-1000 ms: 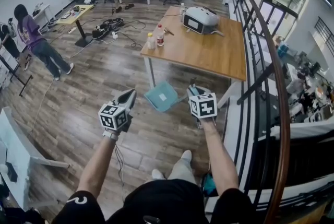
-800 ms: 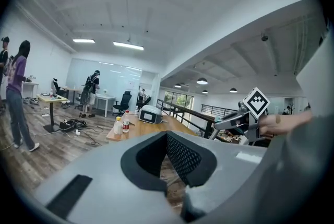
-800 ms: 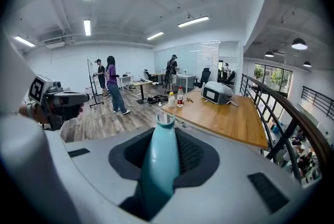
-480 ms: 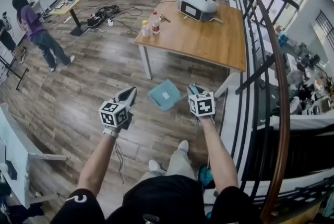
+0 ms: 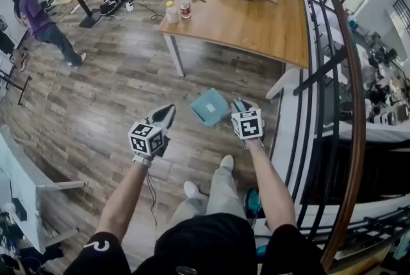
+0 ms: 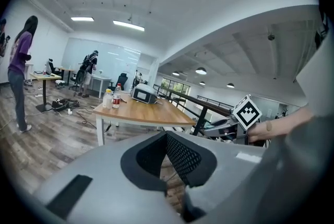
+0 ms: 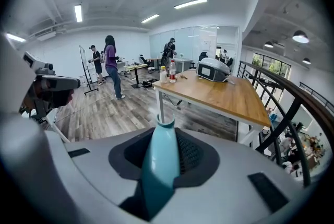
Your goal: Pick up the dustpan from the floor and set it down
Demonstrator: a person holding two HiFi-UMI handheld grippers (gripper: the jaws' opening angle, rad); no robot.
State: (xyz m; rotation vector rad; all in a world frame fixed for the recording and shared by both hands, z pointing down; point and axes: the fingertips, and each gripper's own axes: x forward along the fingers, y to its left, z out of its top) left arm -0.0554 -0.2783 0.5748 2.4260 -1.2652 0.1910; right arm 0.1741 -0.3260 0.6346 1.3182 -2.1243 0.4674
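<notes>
Both forearms reach forward and down from the body, bare below dark sleeves, each hand gripping its tool from behind. The left gripper (image 5: 165, 117) angles up and to the right in the head view. Its claw is closed to a point with nothing in it, and its own view shows the two dark pads meeting (image 6: 167, 137).

The right gripper (image 5: 238, 104) points more steeply down, its claw clamped on the teal handle of the dustpan (image 7: 160, 165). The pan (image 5: 209, 107) sticks out to the left of that gripper, between the two tools, over the wood floor (image 5: 115, 88) just short of the wooden table (image 5: 256, 27).

Each tool carries a cube (image 5: 247, 124) with black-and-white square patterns. A small pale patch on the pan is too small to read.
</notes>
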